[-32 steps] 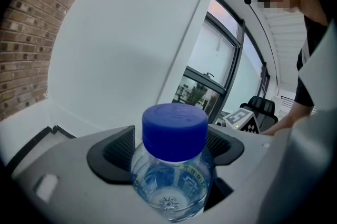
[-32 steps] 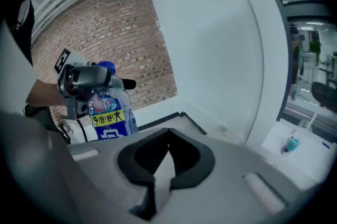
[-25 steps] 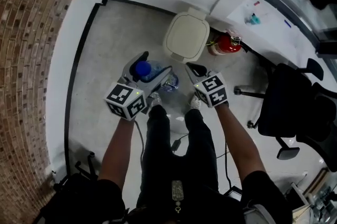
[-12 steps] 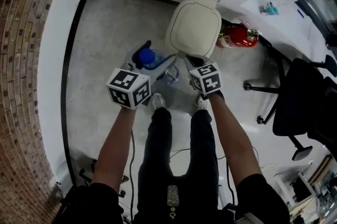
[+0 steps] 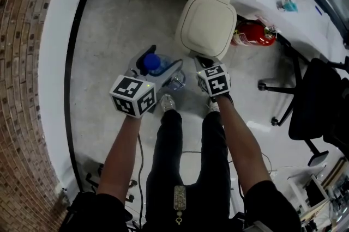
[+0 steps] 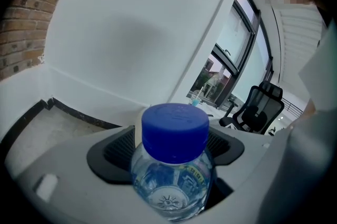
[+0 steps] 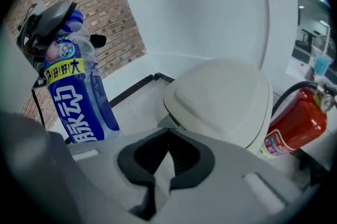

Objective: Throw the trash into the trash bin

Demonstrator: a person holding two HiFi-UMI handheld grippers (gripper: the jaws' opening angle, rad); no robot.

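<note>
A clear plastic bottle (image 5: 161, 71) with a blue cap (image 6: 175, 130) and blue label (image 7: 79, 104) is held upright between the jaws of my left gripper (image 5: 158, 66), which is shut on it. A cream trash bin (image 5: 208, 25) with its lid closed stands on the floor against the far wall, just ahead of both grippers. My right gripper (image 5: 204, 63) sits close to the bin's near edge, shut on a thin white scrap of tissue (image 7: 164, 175) pinched between its black pads. The bin's lid (image 7: 225, 99) fills the middle of the right gripper view.
A red fire extinguisher (image 5: 254, 36) stands right of the bin. A black office chair (image 5: 322, 103) is at the right, with a white desk (image 5: 305, 7) behind it. A brick wall (image 5: 22, 89) runs along the left. The person's legs and shoes (image 5: 167, 102) are below the grippers.
The person has stepped closer to the bin. Both grippers have moved forward with their loads, and the right one now reaches the bin's near edge.
</note>
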